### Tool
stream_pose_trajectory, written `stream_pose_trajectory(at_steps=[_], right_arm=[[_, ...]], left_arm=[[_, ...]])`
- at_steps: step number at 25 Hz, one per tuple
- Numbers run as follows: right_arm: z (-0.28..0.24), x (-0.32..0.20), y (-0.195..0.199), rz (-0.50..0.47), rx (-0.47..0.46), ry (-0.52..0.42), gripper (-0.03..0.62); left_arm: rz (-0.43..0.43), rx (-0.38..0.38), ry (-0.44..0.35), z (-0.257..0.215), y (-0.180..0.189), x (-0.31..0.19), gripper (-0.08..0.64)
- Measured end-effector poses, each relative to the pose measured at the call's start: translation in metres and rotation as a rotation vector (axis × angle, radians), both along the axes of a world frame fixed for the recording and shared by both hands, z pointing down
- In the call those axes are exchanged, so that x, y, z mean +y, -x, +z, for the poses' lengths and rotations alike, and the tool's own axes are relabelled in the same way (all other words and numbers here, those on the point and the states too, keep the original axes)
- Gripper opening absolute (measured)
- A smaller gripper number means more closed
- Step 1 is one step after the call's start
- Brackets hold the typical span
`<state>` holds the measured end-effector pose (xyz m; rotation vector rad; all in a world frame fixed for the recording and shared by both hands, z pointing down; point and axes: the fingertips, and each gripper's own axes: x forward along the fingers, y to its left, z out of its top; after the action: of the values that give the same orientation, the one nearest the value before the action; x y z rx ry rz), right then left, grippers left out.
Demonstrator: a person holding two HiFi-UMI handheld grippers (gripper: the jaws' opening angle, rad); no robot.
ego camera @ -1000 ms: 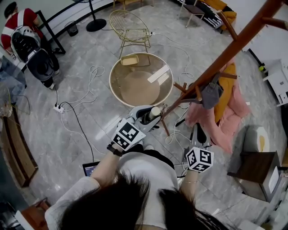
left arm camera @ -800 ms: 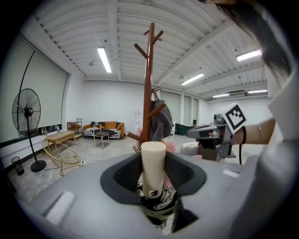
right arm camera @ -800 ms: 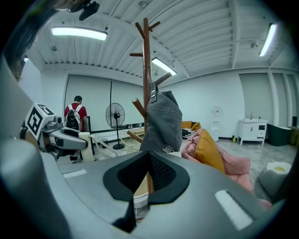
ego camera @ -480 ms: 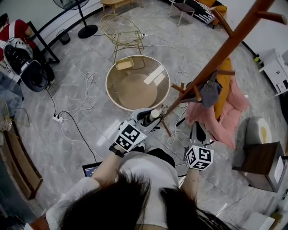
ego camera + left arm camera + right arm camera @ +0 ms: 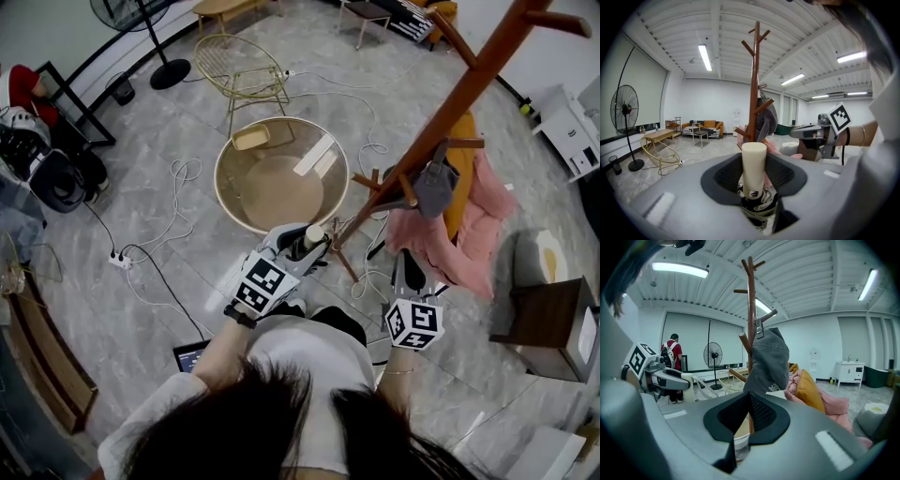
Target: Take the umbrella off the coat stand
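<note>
Our left gripper (image 5: pixel 754 180) has its jaws closed tight on the folded black-and-white patterned umbrella (image 5: pixel 753 161). It grips the bunched canopy just below the cream cylindrical handle, which stands upright between the dark pads. In the head view we find the umbrella off the tall brown wooden coat stand (image 5: pixel 448 111). It is held low in front of us, near the stand's foot and just this side of the round glass-topped table with a golden rim (image 5: pixel 217 180). Our right gripper (image 5: pixel 740 430) carries nothing: its jaws are drawn together to a thin slit, through which we glimpse only the stand's pole and a pale rim behind. It sits across the stand's foot from the left gripper, well apart from it. A grey cap (image 5: pixel 768 357) hangs from one of the stand's pegs, with orange-yellow fabric (image 5: pixel 808 390) and a pink cloth (image 5: pixel 487 220) behind it. A gold wire chair (image 5: pixel 239 66) stands beyond the table.
</note>
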<state>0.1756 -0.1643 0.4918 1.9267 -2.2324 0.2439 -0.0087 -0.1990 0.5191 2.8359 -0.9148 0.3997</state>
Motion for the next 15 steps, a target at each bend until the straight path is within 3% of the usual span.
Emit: stream_pose_trajectory(at_steps=[15], right_arm=[[-0.0029,0.0017,0.0077,-0.021,0.009,0.006,0.003]], left_arm=[[0.002,-0.007,-0.004,0.0013,0.0071,-0.0041,0.206]])
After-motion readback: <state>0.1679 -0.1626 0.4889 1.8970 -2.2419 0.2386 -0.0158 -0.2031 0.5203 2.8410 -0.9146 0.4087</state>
